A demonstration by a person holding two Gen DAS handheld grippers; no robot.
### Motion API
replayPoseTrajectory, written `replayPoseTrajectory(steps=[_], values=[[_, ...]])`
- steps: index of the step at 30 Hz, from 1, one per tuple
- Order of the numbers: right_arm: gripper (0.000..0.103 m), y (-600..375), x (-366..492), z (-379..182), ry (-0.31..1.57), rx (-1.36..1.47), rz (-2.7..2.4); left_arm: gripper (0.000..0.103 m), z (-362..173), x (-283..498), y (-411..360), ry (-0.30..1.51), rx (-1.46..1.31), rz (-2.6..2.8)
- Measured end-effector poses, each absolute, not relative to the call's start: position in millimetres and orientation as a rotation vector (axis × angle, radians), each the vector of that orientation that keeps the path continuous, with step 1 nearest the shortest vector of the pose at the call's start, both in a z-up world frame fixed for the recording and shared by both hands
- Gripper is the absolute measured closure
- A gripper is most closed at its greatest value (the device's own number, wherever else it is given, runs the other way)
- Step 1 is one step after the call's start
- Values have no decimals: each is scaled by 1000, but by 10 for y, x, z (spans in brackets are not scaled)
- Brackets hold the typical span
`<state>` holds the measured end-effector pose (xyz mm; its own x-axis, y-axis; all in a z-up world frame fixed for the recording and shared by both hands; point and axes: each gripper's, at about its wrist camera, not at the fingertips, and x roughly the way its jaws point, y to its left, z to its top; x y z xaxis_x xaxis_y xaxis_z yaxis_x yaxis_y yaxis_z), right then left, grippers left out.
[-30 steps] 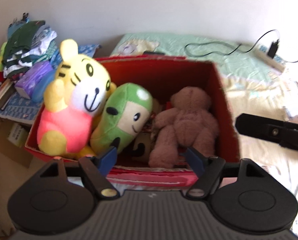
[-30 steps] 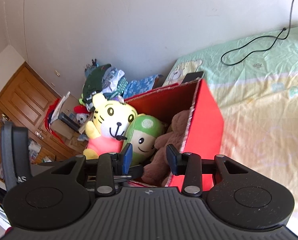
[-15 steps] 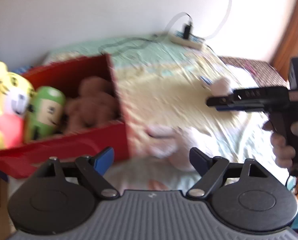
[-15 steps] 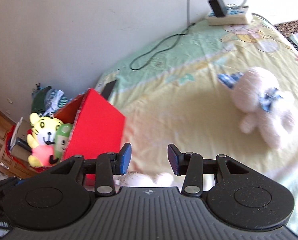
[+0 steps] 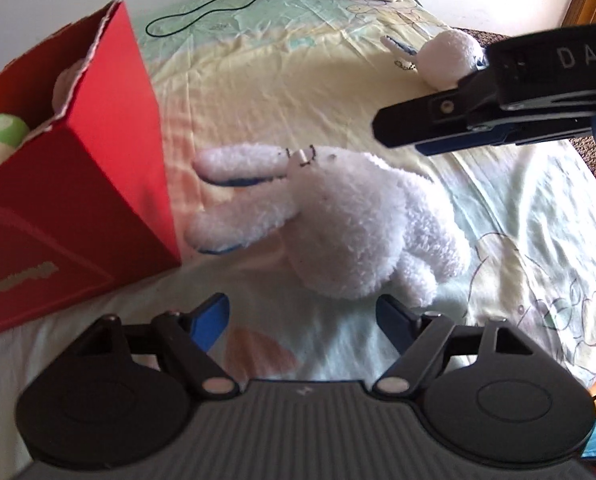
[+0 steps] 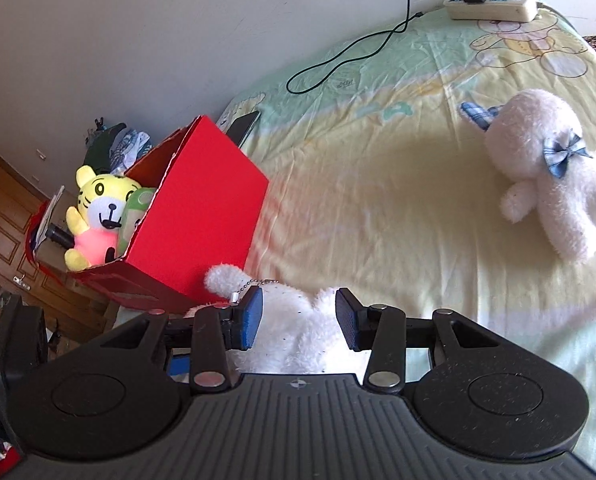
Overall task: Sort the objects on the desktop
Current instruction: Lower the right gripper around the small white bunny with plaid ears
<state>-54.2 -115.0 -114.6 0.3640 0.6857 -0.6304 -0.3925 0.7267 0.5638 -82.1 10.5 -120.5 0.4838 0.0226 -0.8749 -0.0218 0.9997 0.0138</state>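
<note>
Left gripper [image 5: 301,318] open, fluffy white plush rabbit [image 5: 337,220] just ahead, long axis crosswise, ears toward red cardboard box [image 5: 78,200]; right gripper [image 6: 299,320] part-open, empty.

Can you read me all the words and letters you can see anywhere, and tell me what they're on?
"DAS": white letters on the side of the right gripper, cut off at the picture's edge, so the word may go on.
Gold mark on the red box: too blurred to read.
Small print on the bedsheet near the black cable: too small to read.
Nothing else carries readable text.
</note>
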Motion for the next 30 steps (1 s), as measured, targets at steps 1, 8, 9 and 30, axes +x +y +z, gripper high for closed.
replayPoseTrajectory(steps=[1,8,9,30], values=[[59,-1136,-520,-1176,981,349,715,23,-1205,-785,81,1061,16,32],[58,-1349,-363,-1381,1056,463,684,26,-1057,-607,-140,982,129,27],[58,-1407,-338,-1397,1065,490,674,26,-1044,-571,-176,979,133,17],[58,-2361,119,-1598,1070,834,466,17,-822,246,-683,881,164,-101]])
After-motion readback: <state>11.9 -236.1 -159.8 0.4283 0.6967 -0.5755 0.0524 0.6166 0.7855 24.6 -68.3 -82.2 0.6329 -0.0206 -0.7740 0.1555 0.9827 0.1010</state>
